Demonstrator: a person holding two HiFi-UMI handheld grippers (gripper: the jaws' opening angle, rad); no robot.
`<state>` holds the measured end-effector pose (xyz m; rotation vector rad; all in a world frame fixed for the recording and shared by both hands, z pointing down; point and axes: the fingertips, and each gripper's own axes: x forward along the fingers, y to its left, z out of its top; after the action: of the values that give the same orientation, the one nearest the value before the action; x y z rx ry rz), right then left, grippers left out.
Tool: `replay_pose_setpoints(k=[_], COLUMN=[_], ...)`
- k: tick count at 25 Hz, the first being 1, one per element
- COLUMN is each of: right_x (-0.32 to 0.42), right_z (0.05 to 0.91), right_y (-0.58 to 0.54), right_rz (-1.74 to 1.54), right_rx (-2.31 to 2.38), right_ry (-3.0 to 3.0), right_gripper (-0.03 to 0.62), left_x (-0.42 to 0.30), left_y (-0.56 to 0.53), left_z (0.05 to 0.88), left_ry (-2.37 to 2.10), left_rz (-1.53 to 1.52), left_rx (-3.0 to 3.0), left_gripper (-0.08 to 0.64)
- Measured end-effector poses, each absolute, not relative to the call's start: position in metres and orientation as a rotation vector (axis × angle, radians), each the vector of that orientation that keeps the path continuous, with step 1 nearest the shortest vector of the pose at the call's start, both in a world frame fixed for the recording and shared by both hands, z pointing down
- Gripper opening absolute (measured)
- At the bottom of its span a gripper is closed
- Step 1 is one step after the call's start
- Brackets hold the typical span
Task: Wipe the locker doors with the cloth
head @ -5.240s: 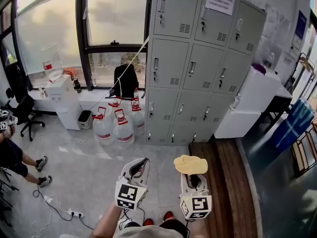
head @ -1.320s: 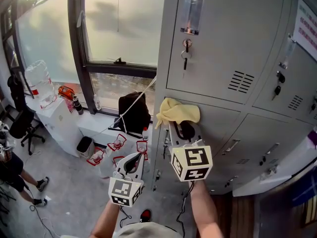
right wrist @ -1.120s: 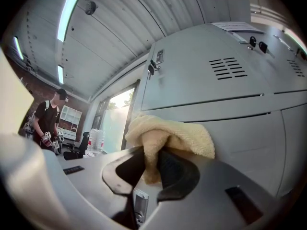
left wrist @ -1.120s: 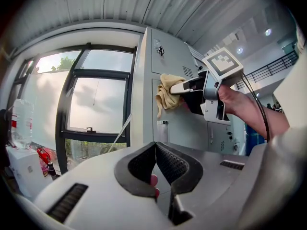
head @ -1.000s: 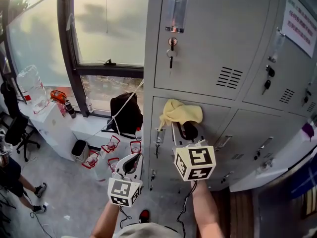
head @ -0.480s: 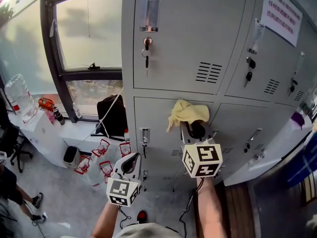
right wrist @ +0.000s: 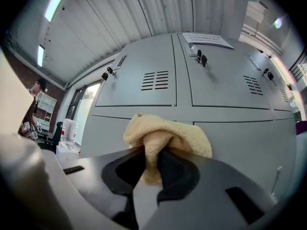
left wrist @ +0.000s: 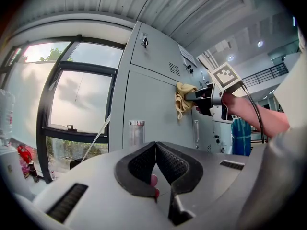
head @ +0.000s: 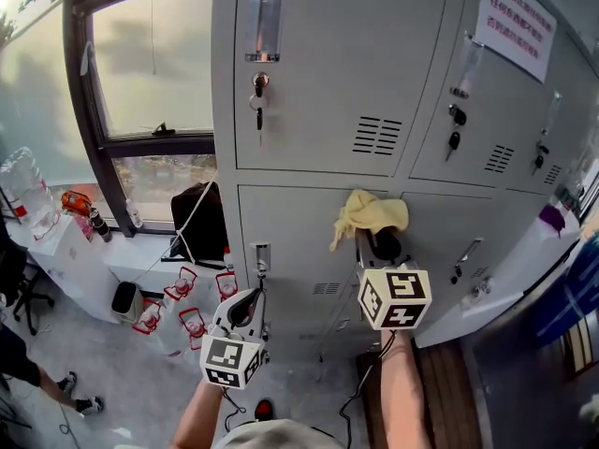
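Note:
A bank of grey metal lockers (head: 328, 73) fills the head view, with keys hanging in several locks. My right gripper (head: 367, 234) is shut on a yellow cloth (head: 371, 214), held against or just in front of a second-row locker door (head: 290, 241); contact cannot be told. In the right gripper view the cloth (right wrist: 165, 139) bunches out of the closed jaws before the lockers (right wrist: 158, 87). My left gripper (head: 248, 309) hangs lower left, shut with nothing in it. The left gripper (left wrist: 156, 164) view shows the cloth (left wrist: 182, 99) and the locker door (left wrist: 144, 114).
A large window (head: 150, 64) with a dark frame stands left of the lockers. Below it are water bottles (head: 187, 311), a white cabinet (head: 56, 241), a black bag (head: 197, 213) and a small bin (head: 124, 297). A printed notice (head: 519, 12) is stuck on an upper right locker.
The view has closed in on the lockers and swung right. My right gripper with the cloth has shifted rightward along the second-row door. The left gripper has stayed low and shut.

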<state>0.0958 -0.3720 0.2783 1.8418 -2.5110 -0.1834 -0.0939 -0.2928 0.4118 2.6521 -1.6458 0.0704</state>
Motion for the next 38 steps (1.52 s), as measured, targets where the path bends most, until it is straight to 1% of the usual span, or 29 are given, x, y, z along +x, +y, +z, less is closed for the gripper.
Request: replay_pose_setpoints(k=[7, 16, 23, 28, 38], right_x=[0.117, 0.106, 0.077, 0.054, -0.033], right_z=[0.279, 0.28, 0.29, 0.307, 0.332], right_y=[-0.373, -0.36, -0.322, -0.306, -0.302], right_rz=[-0.171, -0.2, -0.285, -0.275, -0.234], right_rx=[1.886, 1.843, 1.765, 1.681, 1.426], right_ry=[-2.479, -2.532, -2.588, -2.631, -2.762], right_gripper=[0.076, 0.075, 0.075, 0.075, 0.075], left_x=[-0.087, -0.092, -0.097, -0.106, -0.137], left_y=[-0.295, -0.294, -0.292, -0.287, -0.28], left_z=[0.41, 0.41, 0.412, 0.415, 0.415], left_ry=[-1.63, -1.648, -1.674, -1.703, -1.798], left_rz=[0.068, 0.083, 0.085, 0.096, 0.113], left_rx=[2.668, 2.655, 2.635, 2.613, 2.549], left_gripper=[0.023, 0.023, 0.023, 0.023, 0.023])
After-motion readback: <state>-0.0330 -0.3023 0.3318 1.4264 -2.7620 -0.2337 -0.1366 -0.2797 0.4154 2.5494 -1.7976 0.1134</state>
